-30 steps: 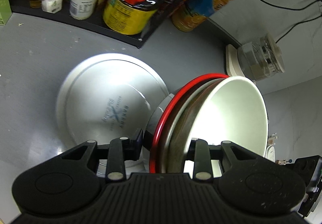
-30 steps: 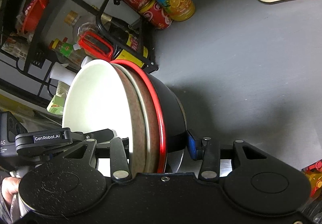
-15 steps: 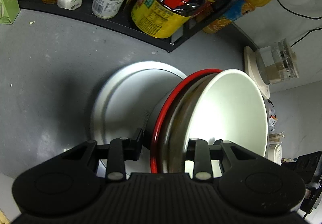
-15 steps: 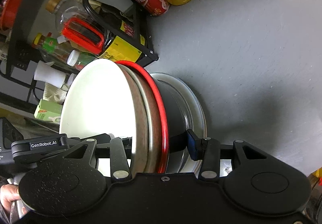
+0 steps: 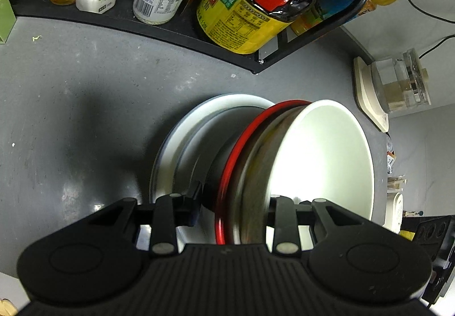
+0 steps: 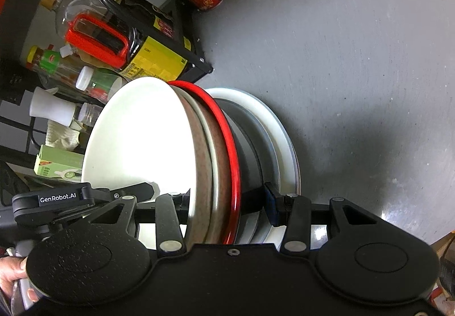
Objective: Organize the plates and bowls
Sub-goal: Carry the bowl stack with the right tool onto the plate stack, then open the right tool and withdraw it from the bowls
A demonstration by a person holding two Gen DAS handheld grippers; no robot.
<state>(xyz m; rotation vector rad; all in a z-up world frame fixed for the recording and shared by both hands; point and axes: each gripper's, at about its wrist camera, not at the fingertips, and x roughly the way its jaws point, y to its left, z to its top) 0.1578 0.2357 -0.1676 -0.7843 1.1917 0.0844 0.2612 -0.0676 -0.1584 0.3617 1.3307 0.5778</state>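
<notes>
Near the rack (image 5: pixel 273 57) on the counter (image 5: pixel 85 105), both tongs (image 5: pixel 236 199) (image 6: pixel 227 199) are clenched on the bowl stack (image 5: pixel 321 159), above a white plate (image 5: pixel 182 128).

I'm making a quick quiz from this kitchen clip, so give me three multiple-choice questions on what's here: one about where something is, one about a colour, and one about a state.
1. Where is the large white plate?
A. on the rack
B. on the counter under the held bowls
C. leaning on the wall

2. What colour is the rim of the outermost bowl in the stack?
A. red
B. blue
C. green

3. What is the left claw doing?
A. hanging open over a bare counter
B. gripping a bottle
C. clamped on the bowl stack

Answers: 1 B, the plate lies flat on the grey counter beneath the bowls. 2 A, a glossy red ring edges the black bowl. 3 C, its fingers sit on either side of the nested bowls, and the right claw grips them too.
</notes>
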